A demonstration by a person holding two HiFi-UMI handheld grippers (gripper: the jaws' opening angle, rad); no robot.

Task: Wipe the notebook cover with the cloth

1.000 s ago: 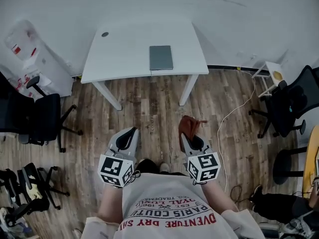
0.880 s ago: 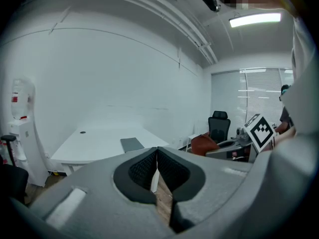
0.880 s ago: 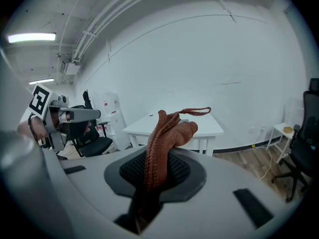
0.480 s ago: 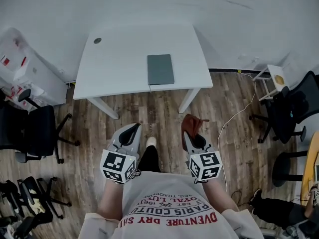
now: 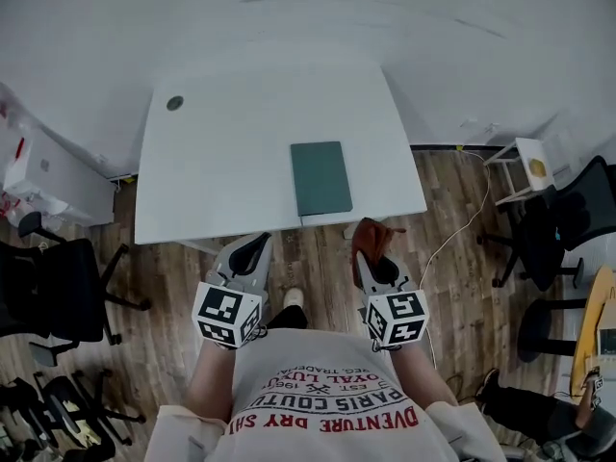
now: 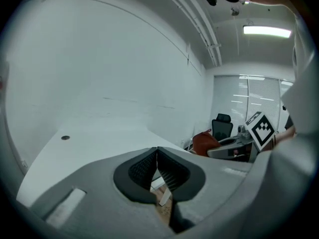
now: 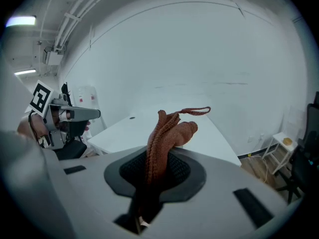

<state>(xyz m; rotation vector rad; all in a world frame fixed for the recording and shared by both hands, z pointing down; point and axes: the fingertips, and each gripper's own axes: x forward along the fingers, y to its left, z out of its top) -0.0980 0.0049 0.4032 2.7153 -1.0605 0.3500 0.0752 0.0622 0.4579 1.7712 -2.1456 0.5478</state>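
A dark green notebook (image 5: 321, 177) lies flat on the white table (image 5: 212, 162), near its front edge and right of centre. My right gripper (image 5: 367, 241) is held over the floor just short of the table's front edge, shut on a rust-brown cloth (image 7: 167, 133) that bunches up out of its jaws. The cloth (image 5: 369, 237) sits below and right of the notebook in the head view. My left gripper (image 5: 251, 251) is level with it, left of the notebook, shut with nothing between its pads (image 6: 157, 167).
A small round dark spot (image 5: 174, 103) marks the table's far left corner. Black office chairs stand at the left (image 5: 48, 287) and right (image 5: 568, 219). A small white side table (image 5: 525, 162) and a white cable (image 5: 452, 234) lie on the wood floor at right.
Both grippers and I have moved toward the table; the table and notebook are now much closer, its front edge just ahead of the jaws. The cloth stays gripped.
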